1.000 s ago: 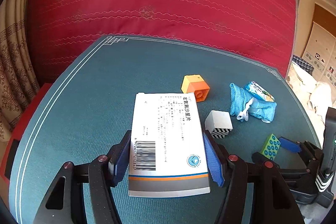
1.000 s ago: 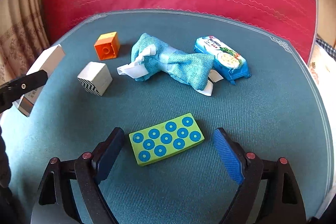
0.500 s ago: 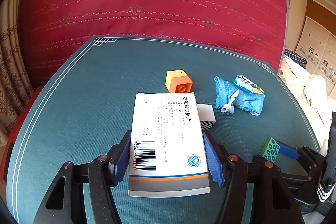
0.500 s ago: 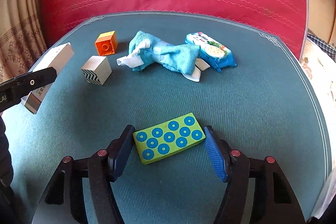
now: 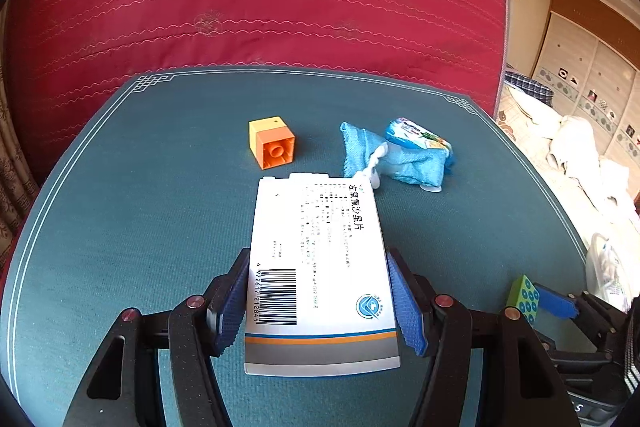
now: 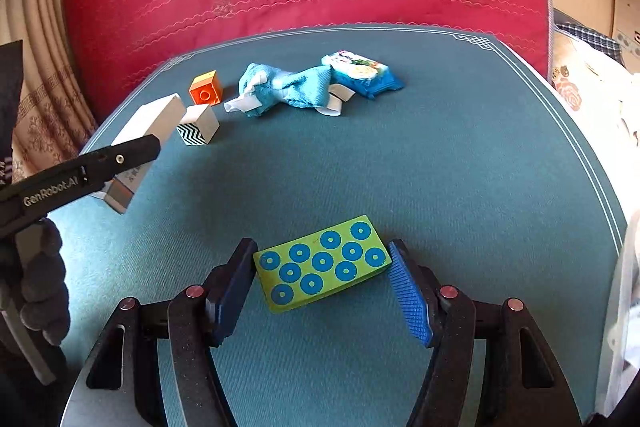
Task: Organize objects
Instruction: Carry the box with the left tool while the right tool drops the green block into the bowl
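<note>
My left gripper [image 5: 318, 261] is shut on a white medicine box [image 5: 316, 219], its blue pads pressing the long sides. The box's far end hides most of a white cube with a zigzag side [image 6: 198, 125]. In the right wrist view the same box [image 6: 152, 115] sits beside that cube, under a black left finger [image 6: 120, 155]. My right gripper [image 6: 320, 251] is shut on a green block with blue dots [image 6: 322, 263], the pads on its two short ends. That green block [image 5: 523, 294] also shows at the left wrist view's right edge.
On the teal mat [image 6: 440, 167] lie an orange brick [image 6: 206, 89], a crumpled blue cloth [image 6: 288, 89] and a blue snack packet [image 6: 360, 71] in a row at the back. A red quilt [image 5: 260, 7] rises behind. A gloved hand [image 6: 40, 287] is at the left.
The right jaws closed onto the green block, which was lying loose between them. The left gripper carried the box across until it covered the white cube.
</note>
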### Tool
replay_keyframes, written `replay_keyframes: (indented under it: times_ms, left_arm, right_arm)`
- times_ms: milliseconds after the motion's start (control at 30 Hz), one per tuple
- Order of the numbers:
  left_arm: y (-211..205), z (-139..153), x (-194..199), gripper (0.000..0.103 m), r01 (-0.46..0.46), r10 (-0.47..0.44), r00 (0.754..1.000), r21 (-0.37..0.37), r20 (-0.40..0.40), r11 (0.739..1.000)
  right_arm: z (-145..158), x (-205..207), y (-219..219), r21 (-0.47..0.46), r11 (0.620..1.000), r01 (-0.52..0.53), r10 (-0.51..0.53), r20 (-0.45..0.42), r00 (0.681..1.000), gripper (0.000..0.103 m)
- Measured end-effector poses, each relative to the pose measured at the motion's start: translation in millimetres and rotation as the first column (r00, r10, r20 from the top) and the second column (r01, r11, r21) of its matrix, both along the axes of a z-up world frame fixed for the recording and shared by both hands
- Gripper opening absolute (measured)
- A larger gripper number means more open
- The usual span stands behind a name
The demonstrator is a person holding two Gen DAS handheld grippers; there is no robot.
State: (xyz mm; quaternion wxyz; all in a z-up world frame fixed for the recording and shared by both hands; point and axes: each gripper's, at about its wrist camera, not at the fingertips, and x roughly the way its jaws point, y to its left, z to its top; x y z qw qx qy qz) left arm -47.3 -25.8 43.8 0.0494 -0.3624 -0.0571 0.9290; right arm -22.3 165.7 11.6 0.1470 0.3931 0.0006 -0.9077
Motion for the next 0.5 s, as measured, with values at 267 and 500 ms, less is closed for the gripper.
replay_keyframes:
  times_ms: [267,500]
  left_arm:
    - [30.2,-0.2,12.8,0.067,0.093,-0.093,0.996,-0.019,-0.007,0.995]
    - [50.2,-4.2,19.8,0.067,0.143,-0.143,0.99,-0.043,0.0,0.989]
  right_arm:
    - [9.6,25.5,30.4,-0.033,0.998,0.062,-0.062,-0.012,0.998,0.067]
    - [20.6,44.6,67.3,-0.071,0.988,0.14,-0.142,-0.029,0.989,0.067]
